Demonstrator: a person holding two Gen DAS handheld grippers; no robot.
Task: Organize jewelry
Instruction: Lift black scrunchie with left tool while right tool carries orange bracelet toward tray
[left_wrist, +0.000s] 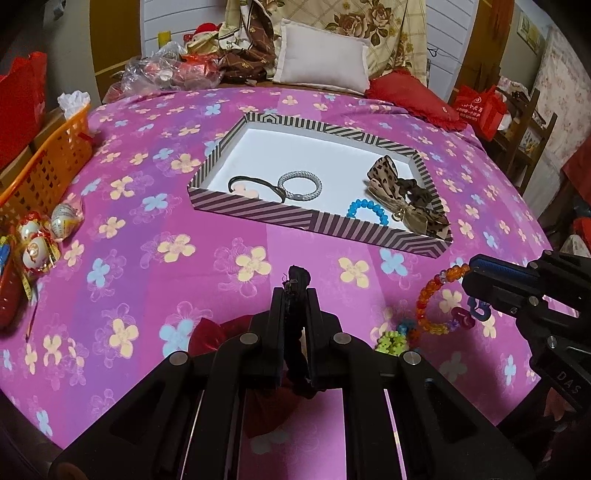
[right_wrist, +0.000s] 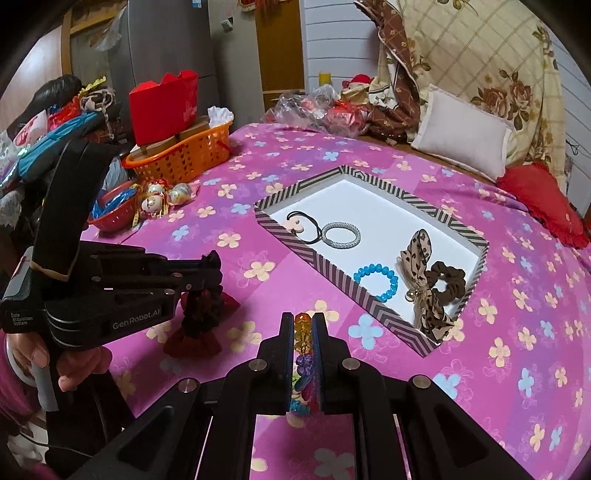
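A striped tray (left_wrist: 258, 213) (right_wrist: 354, 291) lies on the pink flowered bedspread. It holds a black hair tie (left_wrist: 255, 182), a silver bracelet (left_wrist: 300, 185) (right_wrist: 340, 235), a blue bead bracelet (left_wrist: 367, 211) (right_wrist: 376, 281) and a leopard bow scrunchie (left_wrist: 406, 195) (right_wrist: 424, 280). My left gripper (left_wrist: 295, 291) (right_wrist: 210, 273) is shut on a dark red-and-black scrunchie (left_wrist: 295, 332) (right_wrist: 203, 314), lifted just above the bedspread. My right gripper (right_wrist: 303, 325) (left_wrist: 469, 271) is shut on a multicoloured bead bracelet (left_wrist: 432, 295) (right_wrist: 303, 332), which hangs with a blue charm (left_wrist: 478, 310).
An orange basket (left_wrist: 48, 162) (right_wrist: 184, 155) and wrapped trinkets (left_wrist: 37, 240) (right_wrist: 162, 197) sit at the bed's left edge. A green flower clip (left_wrist: 391, 339) lies on the bedspread near the grippers. Pillows (left_wrist: 321, 59) and a red cushion (right_wrist: 546, 206) are behind the tray.
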